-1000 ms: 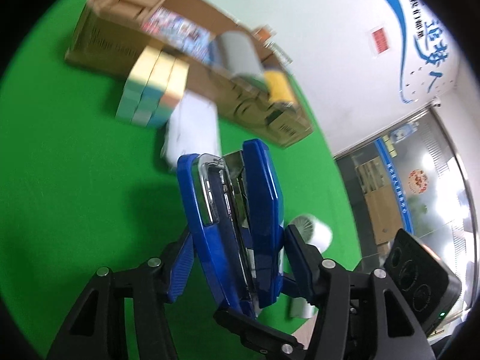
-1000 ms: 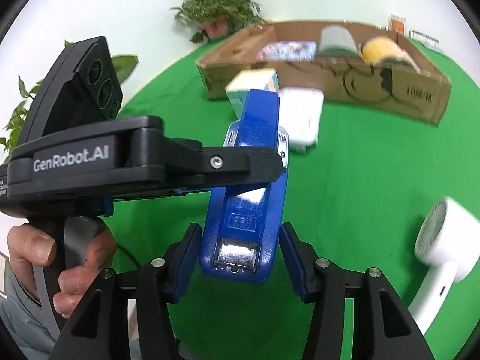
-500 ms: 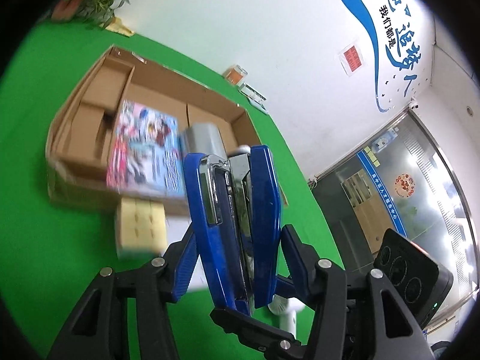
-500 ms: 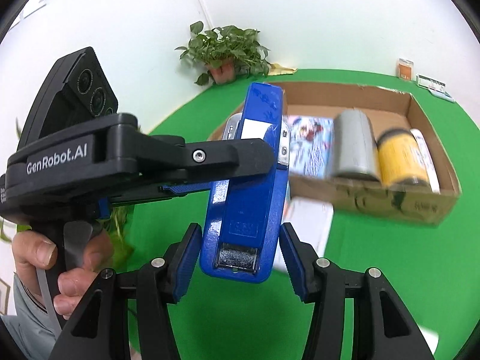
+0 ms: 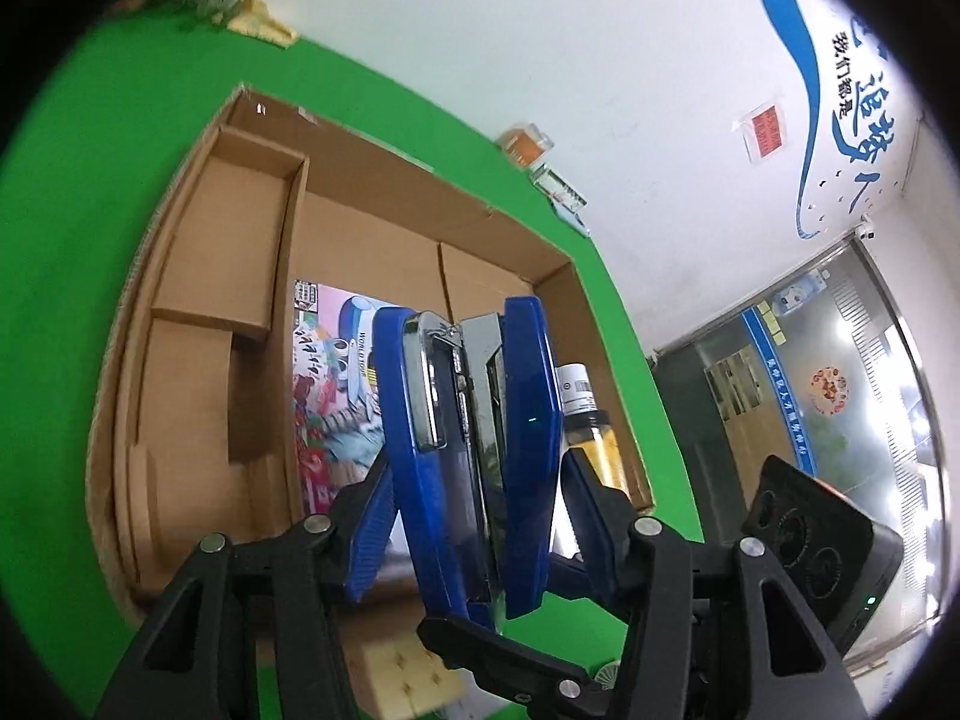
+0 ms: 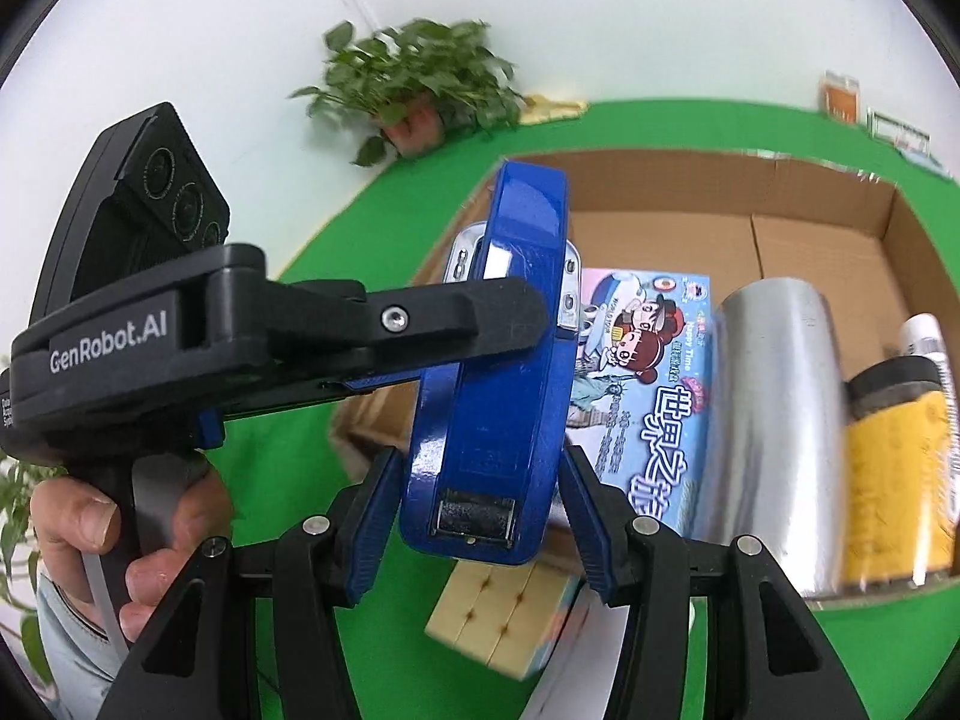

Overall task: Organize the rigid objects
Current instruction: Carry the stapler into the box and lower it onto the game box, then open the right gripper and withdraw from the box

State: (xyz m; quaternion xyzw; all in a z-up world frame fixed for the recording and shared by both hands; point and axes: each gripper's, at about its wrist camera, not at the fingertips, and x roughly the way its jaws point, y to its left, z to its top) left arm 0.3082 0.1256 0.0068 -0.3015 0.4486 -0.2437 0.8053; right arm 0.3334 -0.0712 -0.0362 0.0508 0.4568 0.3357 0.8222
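Observation:
A blue stapler (image 5: 474, 450) is held in the air by both grippers over the near edge of an open cardboard box (image 5: 372, 198). My left gripper (image 5: 480, 516) is shut on the stapler's sides. My right gripper (image 6: 486, 516) is shut on its rear end (image 6: 486, 408); the left gripper's finger crosses it in the right wrist view. In the box lie a picture book (image 6: 648, 384), a silver cylinder (image 6: 774, 420), a yellow jar (image 6: 894, 468) and a white tube (image 6: 924, 336).
A pastel puzzle cube (image 6: 504, 618) sits on the green table (image 5: 78, 180) just in front of the box, next to a white object. A potted plant (image 6: 420, 96) stands at the far corner. Small items (image 5: 540, 162) sit by the wall.
Both grippers carried the stapler up and forward, from in front of the box to over its near edge. The box interior now fills both views. Grips are unchanged.

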